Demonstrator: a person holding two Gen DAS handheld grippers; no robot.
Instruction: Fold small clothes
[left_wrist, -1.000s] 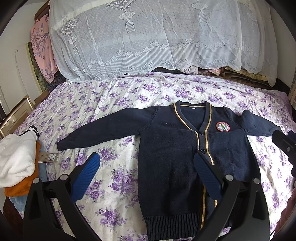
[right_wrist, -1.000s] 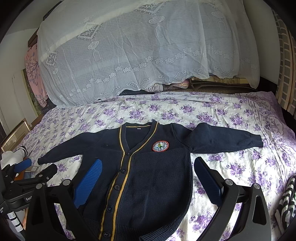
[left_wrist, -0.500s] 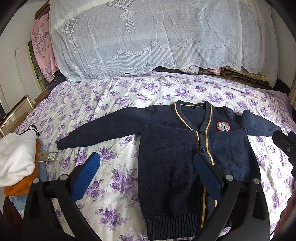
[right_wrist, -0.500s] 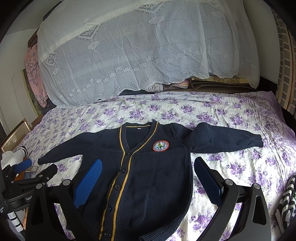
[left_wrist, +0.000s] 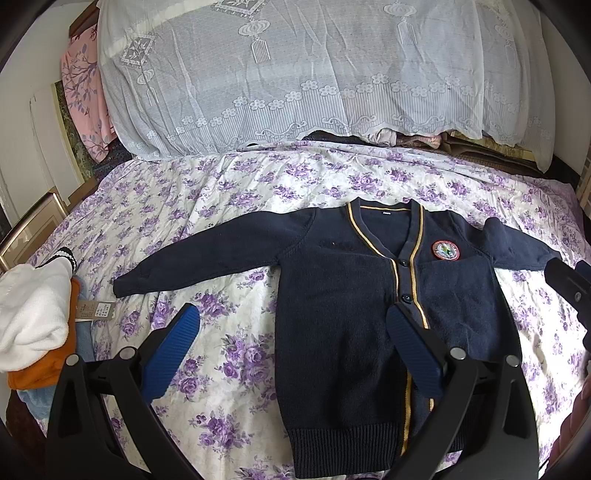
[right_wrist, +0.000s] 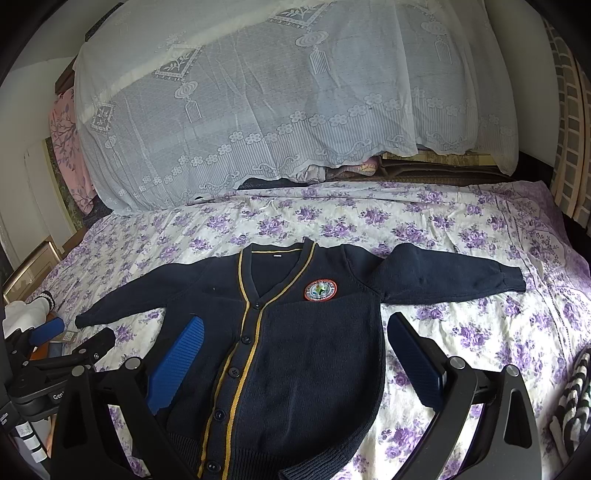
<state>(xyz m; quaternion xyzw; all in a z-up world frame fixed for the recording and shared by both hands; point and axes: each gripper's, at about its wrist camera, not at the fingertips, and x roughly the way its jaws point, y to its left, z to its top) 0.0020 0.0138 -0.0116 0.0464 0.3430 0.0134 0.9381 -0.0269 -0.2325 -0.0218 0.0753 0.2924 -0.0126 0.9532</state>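
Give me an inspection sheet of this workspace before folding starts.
Surface: bed sheet, floral, lightly wrinkled.
Job's things: cardigan lies flat, front up, buttoned, both sleeves spread out; badge on the chest.
Clutter: clothes pile and a paper tag at the left edge; striped cloth at the right edge.
Grippers: left gripper and right gripper both open, above the cardigan's lower half, holding nothing.
Cables: nothing seen.
Surroundings: lace cover draped over a heap at the bed's far end.

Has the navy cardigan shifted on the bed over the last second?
No. The navy cardigan lies flat with both sleeves spread, its collar and cuffs over the same purple flowers of the floral bedsheet as before.
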